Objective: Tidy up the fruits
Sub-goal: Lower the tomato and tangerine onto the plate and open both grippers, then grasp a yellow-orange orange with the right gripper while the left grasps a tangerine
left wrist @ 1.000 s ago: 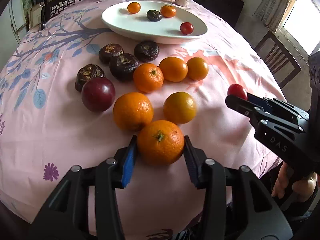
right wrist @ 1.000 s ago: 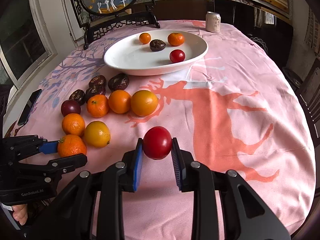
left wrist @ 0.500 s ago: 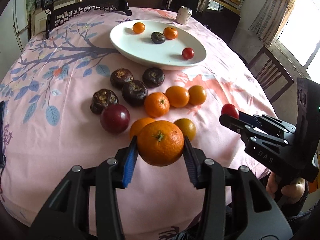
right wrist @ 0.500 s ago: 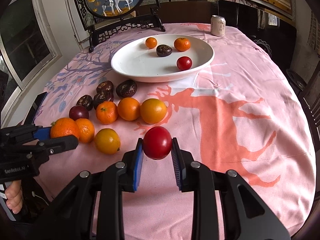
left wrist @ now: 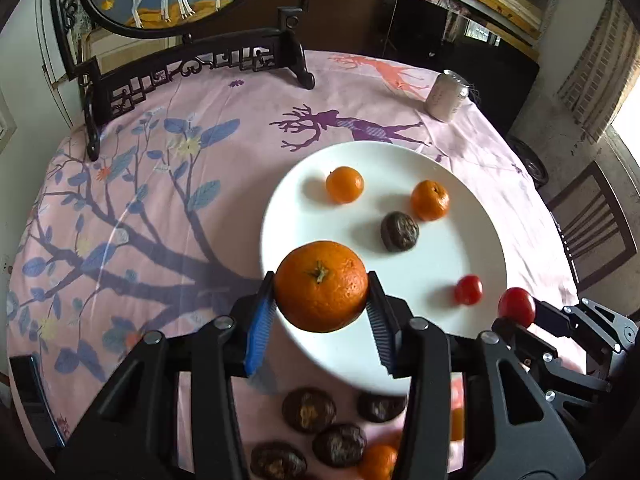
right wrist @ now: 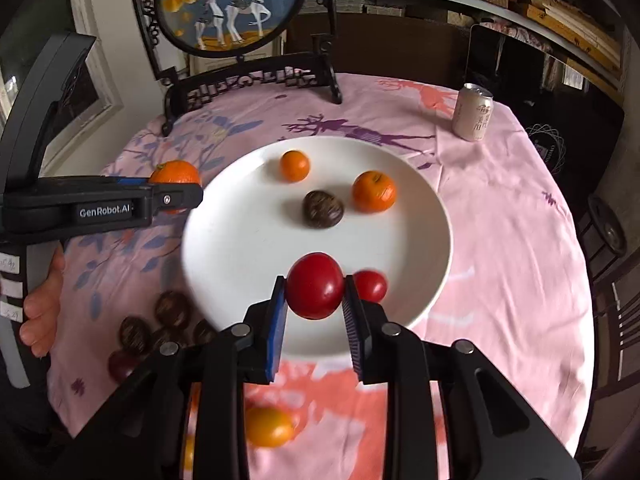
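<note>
My left gripper is shut on a large orange and holds it above the near left rim of the white plate. My right gripper is shut on a red tomato above the plate's near edge. On the plate lie two small oranges, a dark wrinkled fruit and a small red tomato. The right gripper with its tomato shows at the right of the left wrist view.
Several dark fruits and oranges lie on the pink tablecloth in front of the plate. A drink can stands at the back right. A dark carved screen stand stands at the table's far edge.
Both grippers have lifted and moved forward over the table with their fruits, from the loose fruit near the front edge to the plate.
</note>
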Tool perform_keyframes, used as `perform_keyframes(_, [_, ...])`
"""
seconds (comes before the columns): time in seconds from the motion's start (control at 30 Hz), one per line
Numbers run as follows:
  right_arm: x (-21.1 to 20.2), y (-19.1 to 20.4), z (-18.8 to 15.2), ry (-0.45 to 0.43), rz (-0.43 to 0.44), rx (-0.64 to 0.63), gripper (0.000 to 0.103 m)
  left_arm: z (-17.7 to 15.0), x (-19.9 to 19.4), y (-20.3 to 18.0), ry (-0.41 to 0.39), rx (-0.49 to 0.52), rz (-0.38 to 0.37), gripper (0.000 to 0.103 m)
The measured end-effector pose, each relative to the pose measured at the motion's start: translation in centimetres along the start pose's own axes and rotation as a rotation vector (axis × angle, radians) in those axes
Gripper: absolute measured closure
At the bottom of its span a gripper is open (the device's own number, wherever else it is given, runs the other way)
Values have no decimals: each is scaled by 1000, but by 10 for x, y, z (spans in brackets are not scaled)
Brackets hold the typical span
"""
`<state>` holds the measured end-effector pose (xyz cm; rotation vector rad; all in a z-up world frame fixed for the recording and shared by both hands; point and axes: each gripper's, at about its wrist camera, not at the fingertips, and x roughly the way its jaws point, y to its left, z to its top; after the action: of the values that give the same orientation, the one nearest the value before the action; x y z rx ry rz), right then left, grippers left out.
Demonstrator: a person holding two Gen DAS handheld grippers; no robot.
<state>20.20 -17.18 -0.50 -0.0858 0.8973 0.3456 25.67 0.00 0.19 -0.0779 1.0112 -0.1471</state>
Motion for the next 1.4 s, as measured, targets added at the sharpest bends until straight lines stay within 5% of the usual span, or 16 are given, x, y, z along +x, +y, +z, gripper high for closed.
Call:
perform_keyframes(0.2, [61,-33,31,88,-47,49,75,32,55,-5,68,-18,-6,58])
perform_keyframes(0.5, [85,-33,40,100,-54,29,73,44,78,-6,87,-14,-14,58])
perform_keyframes(0.57, [85,-31,42,87,-92,13,39,46,75,-6,77,-22,-22,48])
perform_keyframes(0.63, [76,-30,42,64,-136,1,39,45,59,-6,35,-19,-19,33])
perform_keyframes(0.7, [62,-30,41,56,-135,2,39,42,36,-6,-9,-5,-30,32])
perform_keyframes(0.8, [28,-25,27,30,-120,13,33,23,-8,-6,-60,4,-87,19])
perform_keyframes(0.87, [3,-18,9,0,-113,10,11,-1,-40,-4,-113,15,-113,12])
perform_keyframes(0.93, [-23,-8,-16,-44,-107,11,5,-32,-68,-4,-164,38,-98,11])
perform_keyframes(1.1, [-60,20,-75,-90,-107,42,5,-114,-108,1,-266,60,-6,9])
perform_keyframes(1.4, [-81,50,-118,-74,-86,40,5,-185,-109,20,-207,13,34,9])
